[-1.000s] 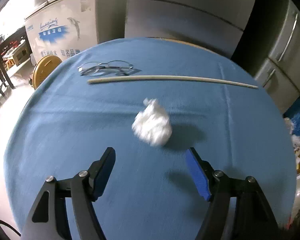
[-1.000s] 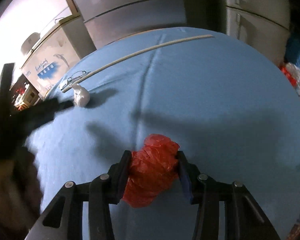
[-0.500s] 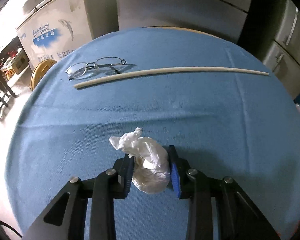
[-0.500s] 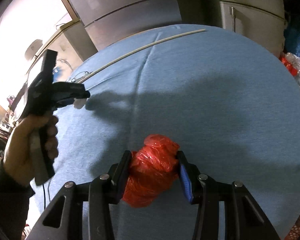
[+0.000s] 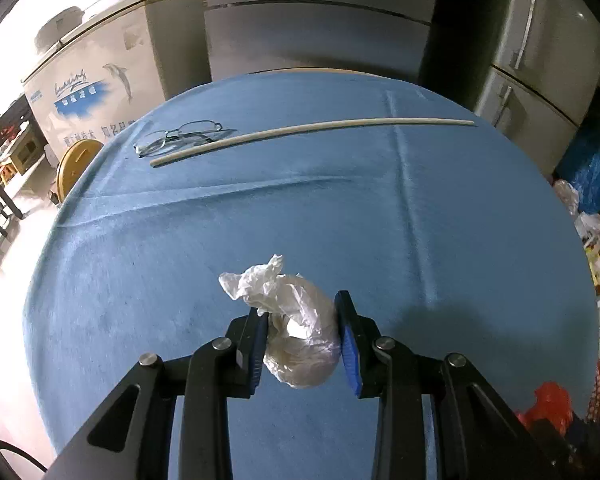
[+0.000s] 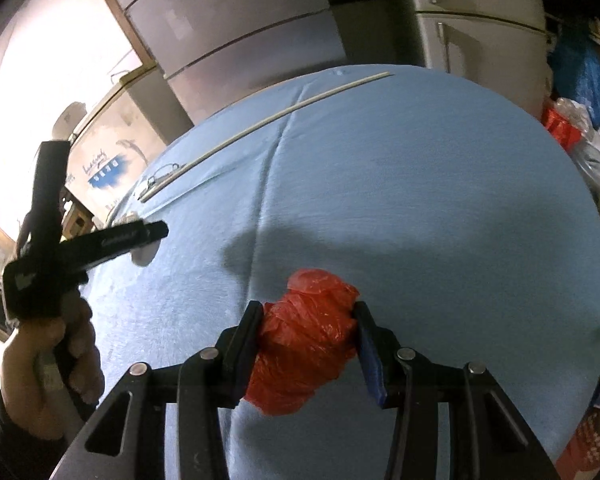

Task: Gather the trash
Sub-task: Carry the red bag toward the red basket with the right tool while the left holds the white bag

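My left tongs pinch the white bag above the table's near edge; my right tongs clamp the red bag; I judge either crumpled, slippery wad could slide out if I swing fast; count: two bags, one pair of glasses and one stick near the far edge.

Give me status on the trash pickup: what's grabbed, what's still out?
Done: both wads are off the blue tablecloth. In hand: left gripper is shut on the white plastic wad; right gripper is shut on the red plastic wad. Left: dropping both off. Only glasses and a long stick remain.
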